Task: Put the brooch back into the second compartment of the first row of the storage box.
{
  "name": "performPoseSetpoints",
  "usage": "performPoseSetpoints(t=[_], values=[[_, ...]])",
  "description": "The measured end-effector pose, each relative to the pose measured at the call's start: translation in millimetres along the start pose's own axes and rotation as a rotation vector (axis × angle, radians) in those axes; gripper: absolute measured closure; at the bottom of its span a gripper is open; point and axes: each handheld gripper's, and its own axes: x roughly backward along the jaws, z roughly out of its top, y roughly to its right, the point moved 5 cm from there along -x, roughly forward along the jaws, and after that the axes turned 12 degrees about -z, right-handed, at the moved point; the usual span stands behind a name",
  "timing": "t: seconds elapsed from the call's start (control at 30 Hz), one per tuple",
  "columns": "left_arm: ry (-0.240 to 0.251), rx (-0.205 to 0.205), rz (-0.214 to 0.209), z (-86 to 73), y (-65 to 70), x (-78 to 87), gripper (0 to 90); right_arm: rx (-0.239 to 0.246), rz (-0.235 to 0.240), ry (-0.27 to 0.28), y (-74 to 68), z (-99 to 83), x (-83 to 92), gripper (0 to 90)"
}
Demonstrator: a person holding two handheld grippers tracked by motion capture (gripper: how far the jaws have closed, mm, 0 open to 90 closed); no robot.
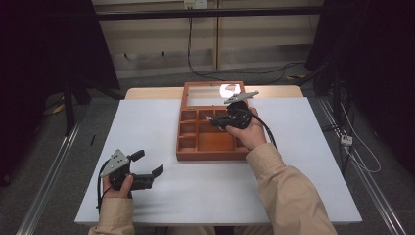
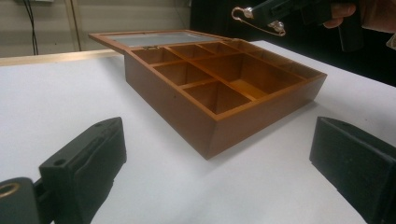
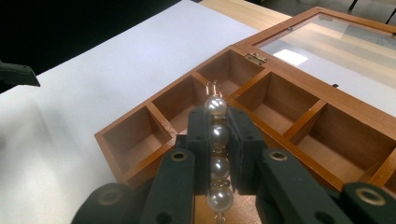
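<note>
A brown wooden box [image 1: 215, 154] with several open compartments lies on the white table, its glass lid [image 1: 214, 93] folded back flat. My right gripper [image 1: 215, 121] hovers over the box's left compartments, shut on a pearl pin [image 3: 217, 135], a gold safety pin strung with several pearls. The left gripper view catches that pin [image 2: 259, 25] hanging above the box [image 2: 173, 107] in the right gripper [image 2: 280, 9]. My left gripper [image 1: 148, 162] rests at the table's near left, open, nothing between its jaws, facing the box. Every compartment I can see holds nothing.
The white table top [image 1: 147, 122] has a bare wooden strip [image 1: 151, 92] along its far edge. Dark curtains and stands flank the table, and cables lie on the floor beyond it.
</note>
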Motion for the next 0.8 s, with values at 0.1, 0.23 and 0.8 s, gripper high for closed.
performPoseSetpoints(t=[0.1, 0.23, 0.8], values=[[0.000, 0.000, -0.001, 0.0, 0.0, 0.1, 3.5, 0.004, -0.003, 0.001, 0.4, 1.8, -1.5, 81.0], [0.002, 0.000, -0.003, 0.2, 0.0, 0.1, 3.5, 0.004, -0.001, 0.005, 1.7, 3.4, -4.0, 80.9], [-0.003, 0.000, -0.012, -0.1, 1.2, -1.0, 3.5, -0.016, -0.012, -0.002, 12.8, 2.6, -15.5, 80.9]])
